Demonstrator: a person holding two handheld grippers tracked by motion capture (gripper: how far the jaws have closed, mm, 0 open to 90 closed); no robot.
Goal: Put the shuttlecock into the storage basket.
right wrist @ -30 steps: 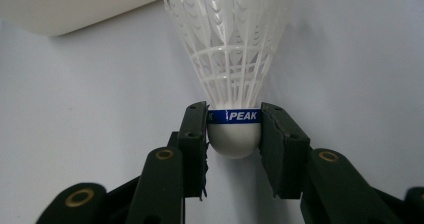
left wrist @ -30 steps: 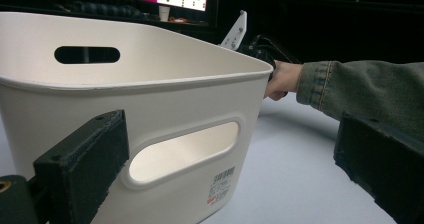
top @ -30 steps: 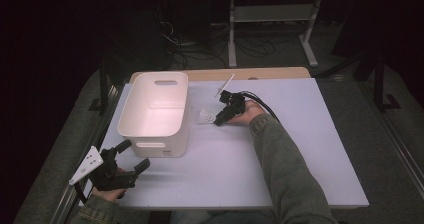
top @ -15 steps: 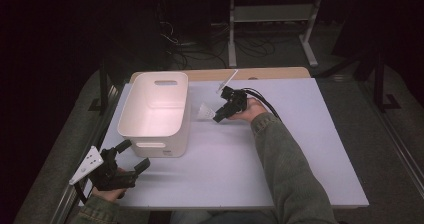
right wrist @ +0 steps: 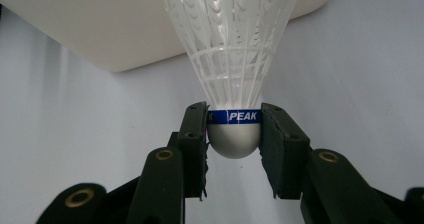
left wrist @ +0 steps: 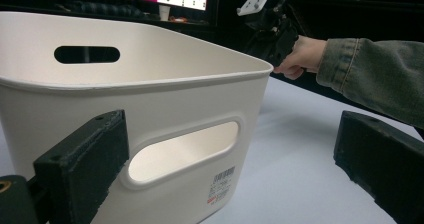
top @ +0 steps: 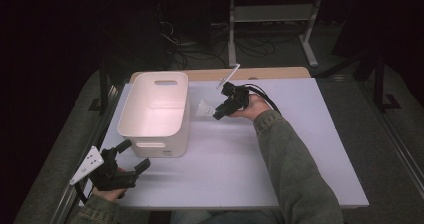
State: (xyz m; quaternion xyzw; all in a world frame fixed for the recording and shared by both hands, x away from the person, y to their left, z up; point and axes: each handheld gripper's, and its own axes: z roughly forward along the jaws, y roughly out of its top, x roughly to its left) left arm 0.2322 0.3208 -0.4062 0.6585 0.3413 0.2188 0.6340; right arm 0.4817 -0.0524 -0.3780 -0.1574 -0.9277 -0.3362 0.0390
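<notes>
A white bench (top: 240, 159) carries a white plastic tub (top: 155, 111) with slotted handles toward its left side. Just right of the tub, apparently held clear of the surface, a white feathered shuttlecock (right wrist: 231, 59) with a blue band reading PEAK is pinched at its rounded cork by the right hand-held gripper (right wrist: 234, 134), jaws narrowed against it. The left hand-held gripper (top: 131, 156) sits near the tub's front corner, jaws spread wide and holding nothing.
</notes>
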